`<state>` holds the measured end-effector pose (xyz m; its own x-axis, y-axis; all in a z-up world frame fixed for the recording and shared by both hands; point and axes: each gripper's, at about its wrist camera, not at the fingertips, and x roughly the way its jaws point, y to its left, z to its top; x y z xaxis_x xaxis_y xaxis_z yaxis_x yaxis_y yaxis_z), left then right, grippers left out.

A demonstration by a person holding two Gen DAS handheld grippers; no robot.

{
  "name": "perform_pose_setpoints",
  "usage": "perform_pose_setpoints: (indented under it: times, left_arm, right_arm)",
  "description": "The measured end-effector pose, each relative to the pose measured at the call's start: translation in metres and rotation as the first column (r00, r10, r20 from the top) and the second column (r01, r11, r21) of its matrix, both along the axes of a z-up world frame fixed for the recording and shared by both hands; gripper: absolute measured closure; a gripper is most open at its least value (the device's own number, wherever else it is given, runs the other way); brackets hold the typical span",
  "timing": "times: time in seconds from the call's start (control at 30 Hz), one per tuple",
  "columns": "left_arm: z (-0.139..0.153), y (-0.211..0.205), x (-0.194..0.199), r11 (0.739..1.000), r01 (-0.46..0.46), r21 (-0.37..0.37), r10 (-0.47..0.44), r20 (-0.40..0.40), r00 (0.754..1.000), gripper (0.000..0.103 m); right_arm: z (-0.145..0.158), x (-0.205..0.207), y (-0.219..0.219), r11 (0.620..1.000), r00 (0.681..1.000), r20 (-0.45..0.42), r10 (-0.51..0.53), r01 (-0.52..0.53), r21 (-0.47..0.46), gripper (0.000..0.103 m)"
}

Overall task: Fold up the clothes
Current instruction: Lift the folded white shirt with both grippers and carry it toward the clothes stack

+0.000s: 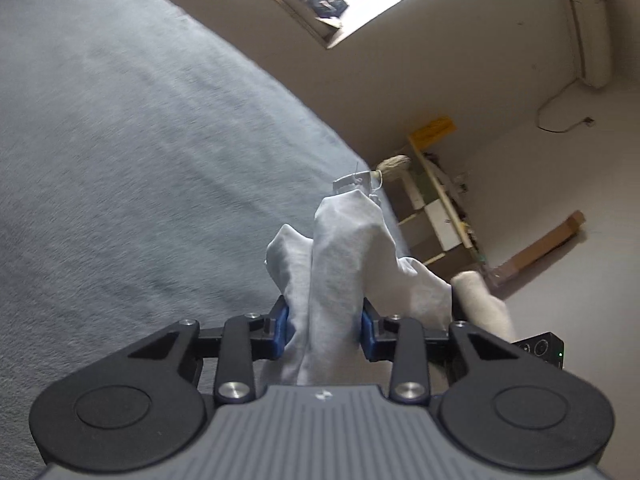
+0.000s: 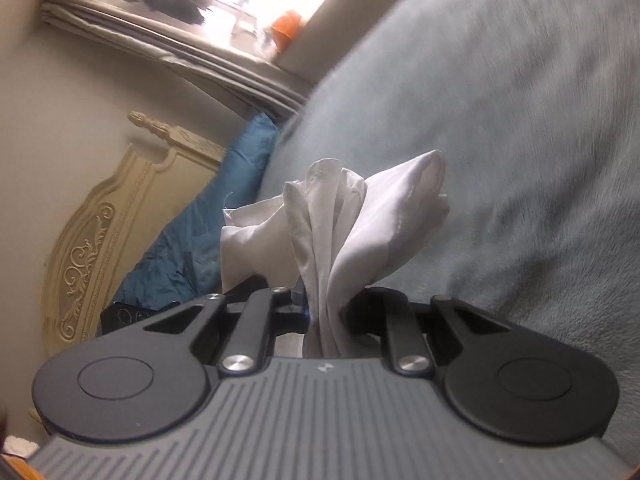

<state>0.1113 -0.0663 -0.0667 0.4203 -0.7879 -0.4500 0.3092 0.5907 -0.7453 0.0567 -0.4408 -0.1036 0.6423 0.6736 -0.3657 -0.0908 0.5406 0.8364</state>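
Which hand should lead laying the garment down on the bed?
Probably left. The left gripper holds a thick, even bunch of the white garment above open grey blanket; the right gripper pinches thin crumpled folds.

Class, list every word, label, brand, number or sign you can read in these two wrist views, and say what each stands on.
No text can be read in either view.
Small pale logo mark on the left gripper body: a symbol, no letters.
White tag on the grey garment: too small to read.
Yellow item on the shelf: blurred, no print legible.
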Motion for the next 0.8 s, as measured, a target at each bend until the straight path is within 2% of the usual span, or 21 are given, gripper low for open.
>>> perform_pose_setpoints:
  times: [0.13,0.23,0.43,0.6,0.8]
  left_arm:
    - [0.054,-0.037,-0.004,0.997,0.077,-0.005,-0.076,0.078,0.994,0.067]
    - [0.097,-0.084,-0.005,0.989,0.147,0.012,-0.147,0.148,0.978,0.067]
    - [0.149,-0.211,-0.006,0.955,0.296,0.004,-0.293,0.147,0.945,0.067]
    - [0.157,-0.312,-0.01,0.921,0.388,-0.017,-0.385,0.102,0.917,0.067]
    - [0.122,-0.4,-0.006,0.886,0.462,-0.036,-0.463,-0.006,0.887,0.067]
  right_arm:
    - [0.052,-0.025,-0.028,0.998,0.993,0.108,-0.045,0.048,-0.029,0.09]
    - [0.09,-0.045,-0.061,0.994,0.98,0.178,-0.086,0.096,-0.048,0.09]
    - [0.147,-0.086,-0.154,0.972,0.955,0.22,-0.198,0.22,-0.078,0.09]
    - [0.172,-0.115,-0.237,0.951,0.946,0.205,-0.25,0.279,-0.13,0.09]
    - [0.174,-0.123,-0.314,0.928,0.957,0.123,-0.261,0.284,-0.24,0.09]
